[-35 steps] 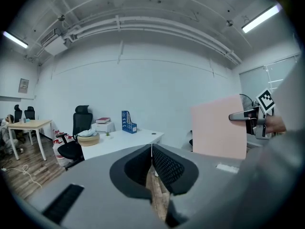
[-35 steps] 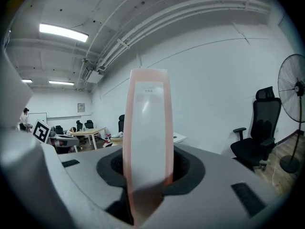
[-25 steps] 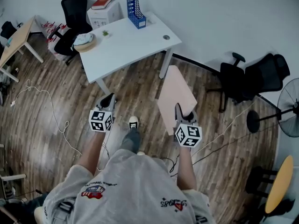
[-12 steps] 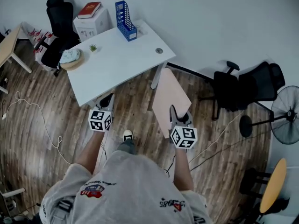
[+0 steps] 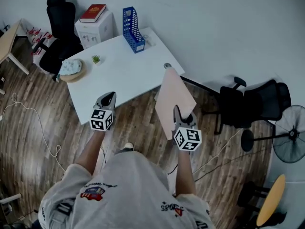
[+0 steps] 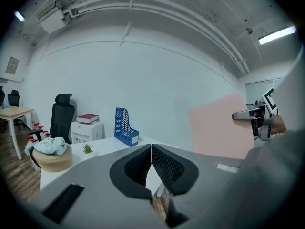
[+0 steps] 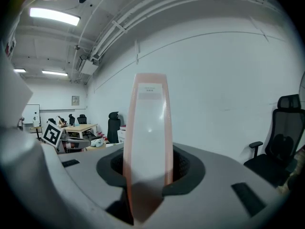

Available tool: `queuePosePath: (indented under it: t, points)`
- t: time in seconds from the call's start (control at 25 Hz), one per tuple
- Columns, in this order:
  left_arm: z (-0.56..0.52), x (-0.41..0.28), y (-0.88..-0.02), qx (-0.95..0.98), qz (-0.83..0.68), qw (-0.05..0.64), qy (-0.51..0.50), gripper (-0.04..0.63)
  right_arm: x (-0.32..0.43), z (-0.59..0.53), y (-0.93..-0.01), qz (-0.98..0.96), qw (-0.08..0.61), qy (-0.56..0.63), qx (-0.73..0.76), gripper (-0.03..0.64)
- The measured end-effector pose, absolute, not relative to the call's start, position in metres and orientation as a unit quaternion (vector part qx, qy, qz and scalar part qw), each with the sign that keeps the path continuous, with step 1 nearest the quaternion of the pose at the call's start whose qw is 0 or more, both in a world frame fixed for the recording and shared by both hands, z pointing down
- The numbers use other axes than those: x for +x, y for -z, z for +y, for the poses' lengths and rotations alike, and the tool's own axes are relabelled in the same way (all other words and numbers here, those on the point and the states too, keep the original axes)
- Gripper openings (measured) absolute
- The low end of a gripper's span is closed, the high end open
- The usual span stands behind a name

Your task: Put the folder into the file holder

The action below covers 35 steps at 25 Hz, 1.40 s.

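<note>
- Pink along its thin edges, the pale pink flat folder (image 5: 174, 99) stood on end in the right gripper (image 5: 179, 114), one edge facing back along the gripper.
- That gripper's black ribbed fingers (image 7: 183, 165) were pinching the folder's lower end, one pad against each face.
- The folder hung above the brown wooden floor (image 5: 28, 128), just beside the near right corner of the white rectangular desk (image 5: 124, 75).
- The left gripper (image 5: 108, 98) carried nothing, and its fingers (image 6: 167, 168) were pressed together tip to tip over the desk's near edge.
- The blue slotted plastic file holder (image 5: 133, 27) stood upright at the desk's far edge, by the wall, well apart from the folder.
</note>
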<state>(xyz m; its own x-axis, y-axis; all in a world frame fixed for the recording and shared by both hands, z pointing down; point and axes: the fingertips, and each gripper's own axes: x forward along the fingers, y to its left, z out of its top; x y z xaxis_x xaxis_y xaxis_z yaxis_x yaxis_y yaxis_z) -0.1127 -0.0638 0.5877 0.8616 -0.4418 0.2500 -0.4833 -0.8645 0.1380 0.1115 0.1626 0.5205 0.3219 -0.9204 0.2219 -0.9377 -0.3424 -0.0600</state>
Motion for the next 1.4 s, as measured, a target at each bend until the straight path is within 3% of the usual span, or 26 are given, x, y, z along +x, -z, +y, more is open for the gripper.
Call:
queuePosePath:
  t: [0.96,1.4]
  points:
    - [-0.240,-0.193,-0.598,0.875,-0.459,0.123,-0.092,0.011,0.095,-0.149,-0.529,-0.759,0.042,-0.104,0.641,0.156]
    - [-0.302,-0.156,-0.585,0.804,-0.573,0.125,-0.096,0.011,0.137,-0.291,-0.517,-0.846,0.034,-0.107,0.522,0.156]
